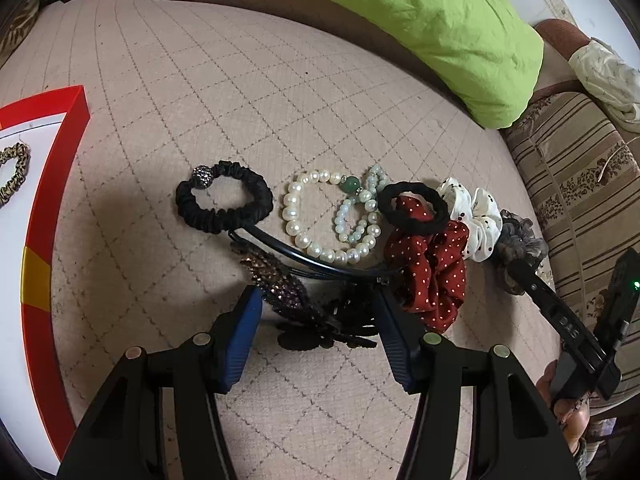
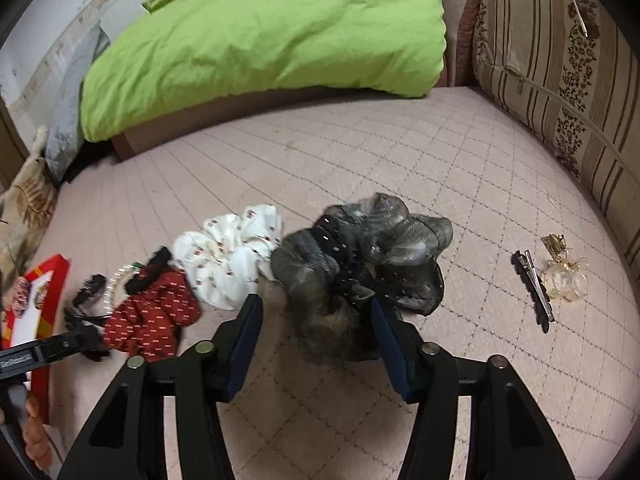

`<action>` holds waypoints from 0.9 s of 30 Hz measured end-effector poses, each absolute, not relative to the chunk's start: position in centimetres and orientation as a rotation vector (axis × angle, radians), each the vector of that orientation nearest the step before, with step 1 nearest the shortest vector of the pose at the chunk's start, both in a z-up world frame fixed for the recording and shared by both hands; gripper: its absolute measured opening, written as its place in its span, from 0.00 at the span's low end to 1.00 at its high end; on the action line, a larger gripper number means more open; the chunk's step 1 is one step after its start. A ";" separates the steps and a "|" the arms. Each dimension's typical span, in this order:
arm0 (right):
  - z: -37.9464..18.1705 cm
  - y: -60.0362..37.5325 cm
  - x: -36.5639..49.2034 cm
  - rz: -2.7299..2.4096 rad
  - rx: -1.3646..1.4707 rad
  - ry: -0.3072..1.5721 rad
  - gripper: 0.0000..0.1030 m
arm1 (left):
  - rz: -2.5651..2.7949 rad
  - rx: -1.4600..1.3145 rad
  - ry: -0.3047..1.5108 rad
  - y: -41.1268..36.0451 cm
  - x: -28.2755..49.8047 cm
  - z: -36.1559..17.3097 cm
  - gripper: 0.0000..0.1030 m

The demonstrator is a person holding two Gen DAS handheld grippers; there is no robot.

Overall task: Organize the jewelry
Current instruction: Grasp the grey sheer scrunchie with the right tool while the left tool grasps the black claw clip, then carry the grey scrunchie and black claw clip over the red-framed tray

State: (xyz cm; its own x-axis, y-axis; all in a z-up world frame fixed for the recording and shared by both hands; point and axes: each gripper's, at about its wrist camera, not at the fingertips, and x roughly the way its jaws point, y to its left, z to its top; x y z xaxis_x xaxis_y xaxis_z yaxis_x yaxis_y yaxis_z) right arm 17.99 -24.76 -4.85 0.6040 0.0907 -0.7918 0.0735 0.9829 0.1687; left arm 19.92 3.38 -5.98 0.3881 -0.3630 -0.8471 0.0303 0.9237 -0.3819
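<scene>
Jewelry and hair ties lie in a row on the quilted pink bed. My left gripper (image 1: 318, 300) is open and straddles a rhinestone hair clip (image 1: 280, 284) with black lace; I see no pad pressing on it. Beyond it lie a black beaded scrunchie (image 1: 224, 200), a pearl bracelet (image 1: 296, 216), a black hair tie (image 1: 414, 208) and a red dotted scrunchie (image 1: 432, 272). My right gripper (image 2: 316, 312) is open around a grey sheer scrunchie (image 2: 360, 252): the right pad touches it and the left pad stands apart. A white dotted scrunchie (image 2: 232, 256) lies to its left.
A red box (image 1: 60, 184) with a white inside sits at the left and holds a leopard scrunchie (image 1: 14, 176). Dark hair pins (image 2: 536, 288) and a gold clear clip (image 2: 564, 272) lie to the right. A green duvet (image 2: 260, 32) and a striped cushion (image 2: 560, 60) border the bed.
</scene>
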 end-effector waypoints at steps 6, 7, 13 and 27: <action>-5.6 -25.0 18.6 -0.017 0.168 0.945 0.25 | -0.259 -0.319 1.160 3.2 19.5 -5.7 0.30; -5.6 -25.0 18.6 -0.015 0.170 0.945 0.21 | -0.257 -0.315 1.159 3.2 19.3 -5.6 0.29; -4.0 -24.8 17.5 0.011 0.164 0.915 0.09 | -0.271 -0.310 1.131 3.6 17.2 -4.0 0.25; 1.1 -24.0 11.7 0.114 0.251 0.837 0.09 | -0.274 -0.273 0.998 5.0 10.9 1.6 0.24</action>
State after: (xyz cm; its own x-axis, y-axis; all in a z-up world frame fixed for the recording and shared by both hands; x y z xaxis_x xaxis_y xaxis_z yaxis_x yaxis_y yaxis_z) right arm 11.68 -24.02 1.12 0.6661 0.1980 -0.7191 -0.0014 0.9644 0.2643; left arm 10.94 4.99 1.64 0.5135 -0.3487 -0.7840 0.1013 0.9320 -0.3481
